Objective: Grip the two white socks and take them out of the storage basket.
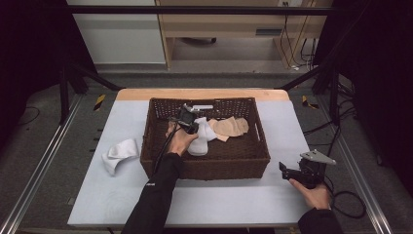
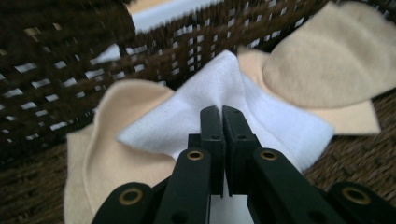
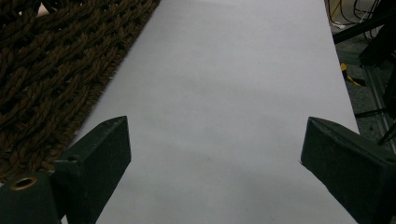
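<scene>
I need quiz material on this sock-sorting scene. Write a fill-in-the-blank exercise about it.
1. The left claw is shut on a ____ sock.
2. That sock lies inside the woven ____.
3. The right claw waits over the table with its jaws ____.
4. Another white sock lies on the table, ____ the basket.

Missing words: white; basket; open; outside

Black sleeves (image 1: 156,195), black claws (image 2: 222,123), brass rivets
</scene>
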The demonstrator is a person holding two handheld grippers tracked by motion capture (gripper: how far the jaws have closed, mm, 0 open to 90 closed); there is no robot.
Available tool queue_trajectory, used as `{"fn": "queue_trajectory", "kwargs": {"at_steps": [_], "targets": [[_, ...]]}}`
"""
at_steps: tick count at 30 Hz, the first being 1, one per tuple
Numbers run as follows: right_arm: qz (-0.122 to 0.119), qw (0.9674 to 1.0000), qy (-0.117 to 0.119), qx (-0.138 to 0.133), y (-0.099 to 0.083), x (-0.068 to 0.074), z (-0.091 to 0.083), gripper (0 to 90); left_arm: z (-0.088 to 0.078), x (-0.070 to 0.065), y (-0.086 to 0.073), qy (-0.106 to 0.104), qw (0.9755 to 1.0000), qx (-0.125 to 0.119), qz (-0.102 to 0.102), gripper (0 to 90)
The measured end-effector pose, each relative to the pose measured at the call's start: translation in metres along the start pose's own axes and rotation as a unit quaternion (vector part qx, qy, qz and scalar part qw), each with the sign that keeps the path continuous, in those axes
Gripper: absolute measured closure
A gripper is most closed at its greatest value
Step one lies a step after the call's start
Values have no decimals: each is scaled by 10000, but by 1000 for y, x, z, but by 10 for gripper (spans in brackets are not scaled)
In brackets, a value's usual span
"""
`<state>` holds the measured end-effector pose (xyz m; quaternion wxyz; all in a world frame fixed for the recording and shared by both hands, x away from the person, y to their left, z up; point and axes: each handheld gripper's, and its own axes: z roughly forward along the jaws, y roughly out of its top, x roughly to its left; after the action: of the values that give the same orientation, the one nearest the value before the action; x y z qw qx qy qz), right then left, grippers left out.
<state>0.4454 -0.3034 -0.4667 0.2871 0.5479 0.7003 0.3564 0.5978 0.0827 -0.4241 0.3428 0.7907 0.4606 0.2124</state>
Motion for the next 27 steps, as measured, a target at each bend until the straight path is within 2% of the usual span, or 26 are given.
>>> {"fn": "queue_trajectory", "kwargs": {"at_steps": [2,3,4,5,8,9,10,12,13,14,15,21,22,23,25,27], "targets": [[-5,10000,-11,2,0,0,0,86,-9,-1,4,-116,9990,-422,-56,874],[-5,10000,-11,2,0,0,0,86,-9,-1,4,-116,9990,-422,-56,874],[-1,10000,-17,10,0,0,1,86,-16,-1,6,-153,9981,-589,55,874],[-1,10000,-17,10,0,0,1,86,-16,-1,6,-153,9981,-589,55,874],[-3,10000,-21,10,0,0,1,86,-28,-2,10,-262,9954,-916,34,874],[1,10000,-22,4,0,0,1,86,-36,-3,13,-325,9925,-1176,10,874],[1,10000,-22,4,0,0,1,86,-36,-3,13,-325,9925,-1176,10,874],[5,10000,-28,2,0,0,0,86,-48,-3,16,-347,9885,-1470,25,874],[-3,10000,-30,-5,0,0,0,86,-57,-4,17,-426,9849,-1678,25,874],[-3,10000,-30,-5,0,0,0,86,-57,-4,17,-426,9849,-1678,25,874],[-3,10000,-29,-4,0,0,0,86,-64,-4,18,-464,9821,-1827,4,874],[-12,10000,-41,3,0,0,0,86,-93,-3,21,-744,9692,-2340,-165,874],[-13,10000,-47,2,0,0,0,86,-101,-1,21,-782,9655,-2476,-197,874],[-13,10000,-47,2,0,0,0,86,-101,-1,21,-782,9655,-2476,-197,874],[-10,10000,-52,-2,0,0,0,86,-112,2,22,-748,9599,-2694,-215,874],[-6,10000,-56,-6,0,0,0,86,-120,5,22,-742,9578,-2764,-255,874]]}}
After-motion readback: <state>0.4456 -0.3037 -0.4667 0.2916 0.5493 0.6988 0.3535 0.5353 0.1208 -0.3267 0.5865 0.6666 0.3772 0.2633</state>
